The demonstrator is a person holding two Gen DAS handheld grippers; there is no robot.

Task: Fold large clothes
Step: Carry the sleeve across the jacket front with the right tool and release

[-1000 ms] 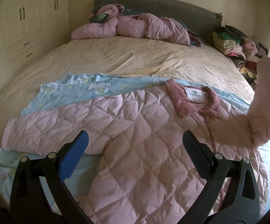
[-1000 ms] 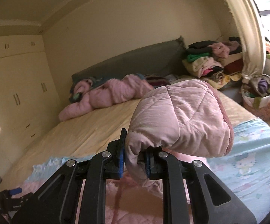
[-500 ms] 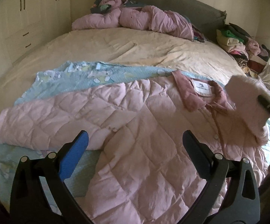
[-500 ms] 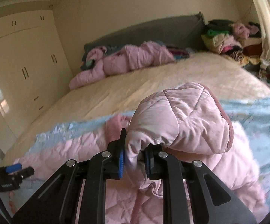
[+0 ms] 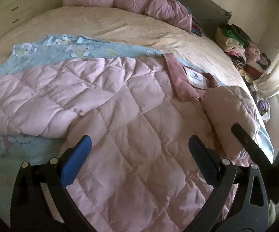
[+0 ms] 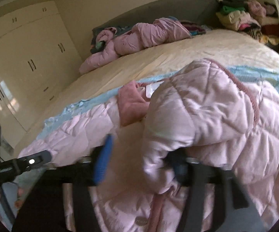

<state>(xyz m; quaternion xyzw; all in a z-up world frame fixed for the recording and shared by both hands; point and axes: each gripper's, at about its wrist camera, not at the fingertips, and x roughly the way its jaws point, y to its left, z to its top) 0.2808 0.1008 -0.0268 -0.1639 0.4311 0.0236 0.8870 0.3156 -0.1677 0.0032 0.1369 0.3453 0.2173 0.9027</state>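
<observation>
Quilted pink fabric fills the near foreground as a person folds a large padded coat (image 5: 139,127) on a bed, a two-finger tool in each hand. Nearest the lens, the left gripper (image 5: 139,154) hangs just above the coat's body with its blue-padded fingers (image 5: 77,160) spread wide and nothing between them. To the right, the right gripper (image 6: 139,164), blurred in its own view, shows its fingers parted; the cuff end of the right sleeve (image 6: 207,119) drapes over one of them, and whether any fabric remains pinched cannot be told from the blur. That sleeve (image 5: 230,112) lies across the coat's right side, near the darker pink collar (image 5: 180,81) and its white label (image 5: 196,76). The left sleeve (image 5: 33,100) lies stretched out flat to the left, unfolded. Under the coat, a pale blue printed blanket (image 5: 62,52) covers the near part of the cream bedspread (image 5: 120,27). Farther back, a second pink coat (image 5: 139,2) lies crumpled against the grey headboard (image 6: 158,9), and a stack of folded clothes (image 5: 236,42) sits at the far right. White wardrobes (image 6: 23,58) line the left wall. By the look of it the fold is at an early stage: one sleeve brought in, the other sleeve and the body folds yet to come, and the second coat untouched.
</observation>
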